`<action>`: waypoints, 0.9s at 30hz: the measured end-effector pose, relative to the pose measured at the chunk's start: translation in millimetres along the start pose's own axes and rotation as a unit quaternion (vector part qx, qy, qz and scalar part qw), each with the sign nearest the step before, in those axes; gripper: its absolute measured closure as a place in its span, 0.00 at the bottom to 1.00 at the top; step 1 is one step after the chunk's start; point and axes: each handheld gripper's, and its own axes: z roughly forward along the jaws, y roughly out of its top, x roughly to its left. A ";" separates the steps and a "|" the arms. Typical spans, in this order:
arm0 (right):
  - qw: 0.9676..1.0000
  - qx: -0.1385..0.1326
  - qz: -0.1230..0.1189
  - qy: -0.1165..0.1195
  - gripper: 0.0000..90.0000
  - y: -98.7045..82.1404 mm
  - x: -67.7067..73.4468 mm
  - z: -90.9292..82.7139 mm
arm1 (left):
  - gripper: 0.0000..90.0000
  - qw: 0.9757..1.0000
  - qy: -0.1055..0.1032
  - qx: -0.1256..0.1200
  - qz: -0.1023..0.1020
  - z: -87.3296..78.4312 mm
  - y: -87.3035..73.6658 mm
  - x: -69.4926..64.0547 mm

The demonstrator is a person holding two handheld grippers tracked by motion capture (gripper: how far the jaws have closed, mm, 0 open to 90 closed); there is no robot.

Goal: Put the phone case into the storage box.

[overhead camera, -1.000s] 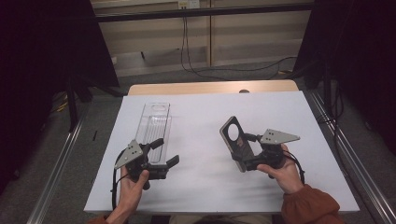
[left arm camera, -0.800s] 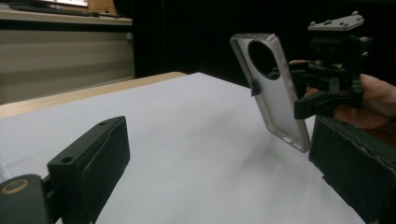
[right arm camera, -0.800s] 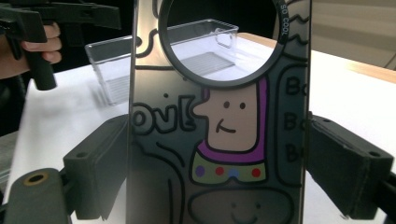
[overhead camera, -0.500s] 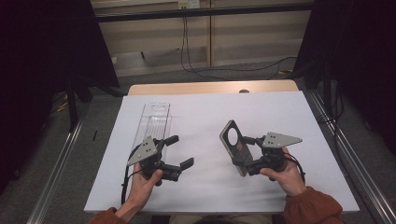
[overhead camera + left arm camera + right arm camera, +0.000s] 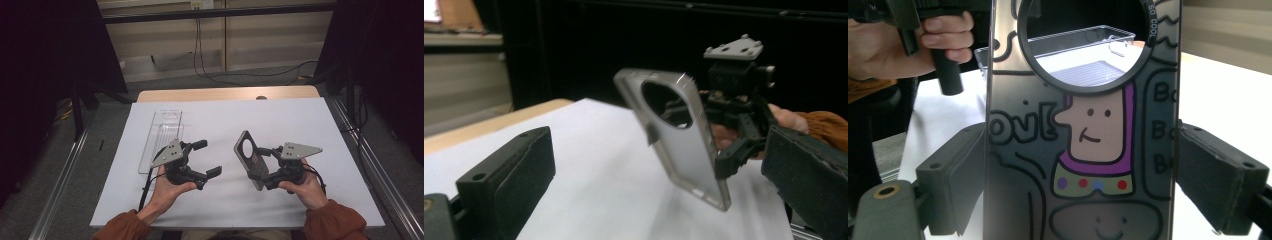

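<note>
A grey phone case [image 5: 248, 156] with a large round camera hole stands on edge above the white table [image 5: 300, 125], gripped by its two long sides in my right gripper [image 5: 265, 167]. In the right gripper view the case [image 5: 1083, 150] shows a cartoon figure in purple, and both pads [image 5: 955, 180] press on its edges. My left gripper [image 5: 207, 158] hovers left of the case with its jaws wide open and nothing between them. In the left gripper view the case [image 5: 684, 140] hangs tilted just ahead, between the lines of the two fingers [image 5: 514, 180].
A clear plastic tray [image 5: 162, 137] lies lengthwise at the table's left, behind the left gripper, and shows through the case's hole [image 5: 1083, 65]. Bare white tabletop lies to the right and far side. Metal rails [image 5: 370, 165] run along both sides.
The left gripper has moved right and slightly up, from beside the tray's near end toward the phone case, still open. The right gripper and the case have stayed put.
</note>
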 end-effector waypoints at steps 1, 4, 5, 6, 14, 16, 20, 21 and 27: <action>1.000 -0.001 0.001 0.003 0.13 0.0 0.4 0.0 | 0.01 1.000 -0.009 -0.002 0.000 3.2 0.9 -1.1; 1.000 0.003 0.003 0.018 0.13 -0.8 2.4 0.4 | 0.01 1.000 -0.026 -0.014 -0.001 11.4 0.0 -5.3; 1.000 0.003 -0.001 0.020 0.13 -1.2 3.1 1.1 | 0.01 1.000 -0.024 -0.011 -0.001 13.4 -1.2 -7.5; 1.000 0.003 0.001 0.023 0.13 -1.6 4.3 1.6 | 0.01 0.999 -0.035 -0.002 0.004 14.2 -2.0 -8.1; 0.999 0.004 -0.003 0.051 0.13 -2.9 8.4 6.2 | 0.02 0.999 -0.038 -0.005 0.003 8.7 -6.0 -11.1; 0.998 0.006 -0.003 0.056 0.13 -3.9 9.9 7.6 | 0.02 0.999 -0.040 -0.009 -0.002 9.5 -7.3 -12.0; 0.998 0.005 -0.008 0.070 0.13 -3.6 12.2 9.5 | 0.01 0.999 -0.048 -0.004 0.000 11.4 -8.5 -14.7; 0.997 0.004 -0.008 0.076 0.13 -3.3 12.5 9.3 | 0.01 0.998 -0.055 0.001 0.001 11.5 -8.5 -14.2; 0.996 0.002 -0.013 0.092 0.13 -2.4 14.1 9.3 | 0.01 0.998 -0.068 -0.004 -0.006 14.7 -9.9 -14.7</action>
